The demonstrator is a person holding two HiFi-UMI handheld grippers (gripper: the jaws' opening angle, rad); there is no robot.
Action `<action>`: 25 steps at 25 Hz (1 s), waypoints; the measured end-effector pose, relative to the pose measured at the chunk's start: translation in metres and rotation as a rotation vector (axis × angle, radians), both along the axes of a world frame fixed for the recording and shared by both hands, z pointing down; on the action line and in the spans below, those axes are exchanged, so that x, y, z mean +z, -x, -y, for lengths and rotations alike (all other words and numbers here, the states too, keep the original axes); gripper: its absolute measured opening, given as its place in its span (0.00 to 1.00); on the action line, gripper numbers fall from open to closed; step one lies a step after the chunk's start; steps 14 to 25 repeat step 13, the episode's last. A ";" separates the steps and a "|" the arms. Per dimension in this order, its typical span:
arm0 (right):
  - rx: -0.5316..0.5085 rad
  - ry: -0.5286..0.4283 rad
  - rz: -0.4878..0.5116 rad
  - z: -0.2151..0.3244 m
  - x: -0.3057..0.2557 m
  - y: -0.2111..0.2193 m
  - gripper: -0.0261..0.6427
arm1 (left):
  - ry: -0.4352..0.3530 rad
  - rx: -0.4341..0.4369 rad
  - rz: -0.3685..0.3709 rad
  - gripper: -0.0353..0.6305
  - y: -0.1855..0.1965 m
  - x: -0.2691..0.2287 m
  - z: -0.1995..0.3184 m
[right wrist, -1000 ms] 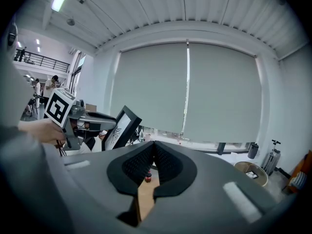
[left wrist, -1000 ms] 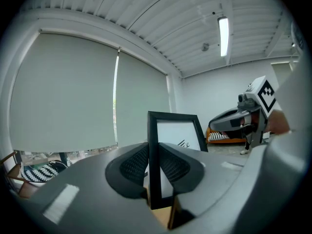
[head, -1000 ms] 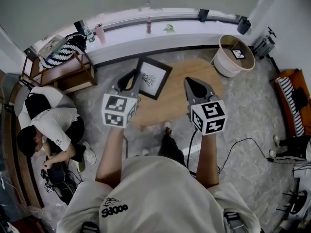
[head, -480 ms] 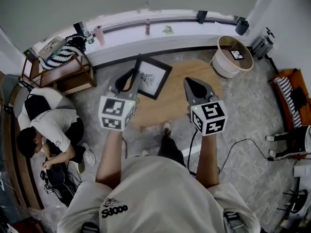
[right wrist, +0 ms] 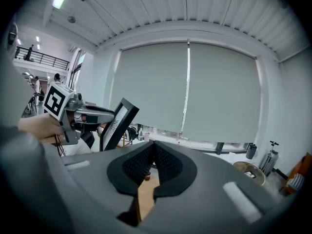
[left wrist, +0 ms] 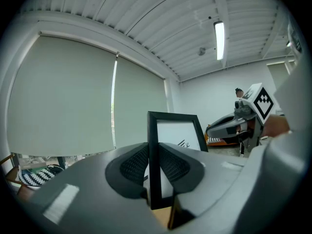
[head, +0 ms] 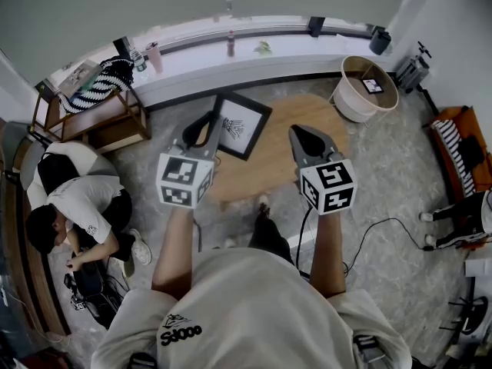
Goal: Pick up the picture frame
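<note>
The picture frame (head: 240,124) is black with a white print of a small dark drawing. My left gripper (head: 209,123) is shut on its left edge and holds it up above the round wooden table (head: 280,152). In the left gripper view the frame (left wrist: 168,140) stands upright with its edge pinched between the jaws (left wrist: 155,165). My right gripper (head: 306,135) hovers over the table's right half, shut on nothing. From the right gripper view the frame (right wrist: 117,123) shows tilted at the left, beyond the closed jaws (right wrist: 152,164).
A round basket (head: 366,89) stands at the table's far right. A wooden bench (head: 96,114) with a striped cushion is at the left. A person (head: 73,206) crouches on the floor at the left. A window ledge (head: 254,48) carries bottles. A cable (head: 384,229) lies on the floor.
The left gripper with the frame has drifted slightly toward me and left. The crouching person has shifted a little. The right gripper has barely moved.
</note>
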State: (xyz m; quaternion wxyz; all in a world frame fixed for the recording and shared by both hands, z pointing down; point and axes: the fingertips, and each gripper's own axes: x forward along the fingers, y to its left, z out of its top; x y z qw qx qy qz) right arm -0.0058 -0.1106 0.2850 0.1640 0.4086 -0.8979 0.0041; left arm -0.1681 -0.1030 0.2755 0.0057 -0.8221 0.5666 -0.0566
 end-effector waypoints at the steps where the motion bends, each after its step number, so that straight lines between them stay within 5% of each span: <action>1: 0.001 0.000 -0.001 0.000 0.000 0.000 0.04 | 0.001 0.002 -0.001 0.16 0.000 0.000 0.000; 25: 0.002 0.014 -0.002 0.002 0.004 0.003 0.04 | 0.018 0.012 -0.005 0.16 0.000 0.007 0.002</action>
